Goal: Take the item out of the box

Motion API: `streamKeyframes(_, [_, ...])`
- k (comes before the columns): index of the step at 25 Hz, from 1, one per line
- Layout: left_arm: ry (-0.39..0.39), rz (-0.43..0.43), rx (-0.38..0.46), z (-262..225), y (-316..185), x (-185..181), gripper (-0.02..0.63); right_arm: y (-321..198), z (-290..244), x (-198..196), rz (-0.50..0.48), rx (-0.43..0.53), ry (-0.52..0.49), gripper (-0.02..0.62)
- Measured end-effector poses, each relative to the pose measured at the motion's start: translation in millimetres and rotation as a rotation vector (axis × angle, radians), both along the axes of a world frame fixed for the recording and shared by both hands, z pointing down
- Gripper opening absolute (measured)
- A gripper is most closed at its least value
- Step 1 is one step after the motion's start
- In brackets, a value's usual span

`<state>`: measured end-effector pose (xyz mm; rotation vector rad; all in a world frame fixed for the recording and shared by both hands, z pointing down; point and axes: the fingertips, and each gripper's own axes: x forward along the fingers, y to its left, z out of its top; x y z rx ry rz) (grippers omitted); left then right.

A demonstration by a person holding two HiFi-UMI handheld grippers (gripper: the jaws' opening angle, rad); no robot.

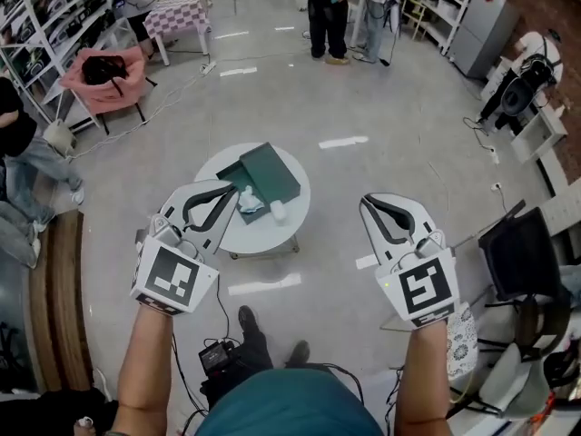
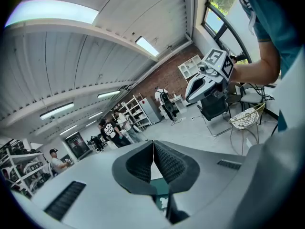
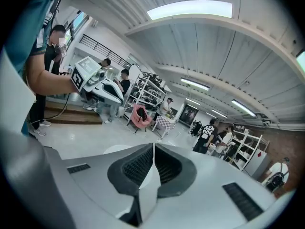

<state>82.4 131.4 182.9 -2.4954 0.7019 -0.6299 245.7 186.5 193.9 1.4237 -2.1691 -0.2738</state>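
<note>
Both grippers are held out in front of the person, each claw pressed together with nothing in it. In the head view the left gripper [image 1: 231,188] has its tips over the near-left part of the round white table [image 1: 292,225], just beside the dark green box [image 1: 272,175]. Its own view shows the two ribbed pads meeting in a thin seam, with a sliver of green below them. The right gripper [image 1: 366,202] is off to the right of the table, apart from it and over the floor (its pads meet too, nothing pinched).

The box lies open on the table. At its near edge sits a pale crumpled thing [image 1: 251,202], possibly wrapping or the item itself; it is too small to tell. Just beside it a small white object [image 1: 278,212] rests on the tabletop, outside the box. People [image 1: 327,12] stand at the far end of the room.
</note>
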Motion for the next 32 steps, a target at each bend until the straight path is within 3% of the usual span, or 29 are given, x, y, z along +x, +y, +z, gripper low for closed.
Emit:
streamKeyframes(10, [0.040, 0.107, -0.015, -2.9, -143.1, -42.4, 0.020, -124.5, -7.8, -47.8, 0.107, -0.014, 0.030, 0.040])
streamKeyframes(15, [0.064, 0.132, -0.021, -3.5, -207.8, -88.5, 0.021, -185.3, -10.4, -97.4, 0.138, -0.030, 0.037, 0.040])
streamKeyframes(22, [0.078, 0.113, -0.039, -1.5, -278.7, -149.1, 0.020, -260.6, -12.7, -160.8, 0.091, -0.038, 0.068, 0.040])
streamKeyframes(32, [0.053, -0.020, -0.043, 16.9, -354.2, -196.2, 0.021, -360.5, 4.3, -187.4, -0.033, -0.032, 0.049, 0.040])
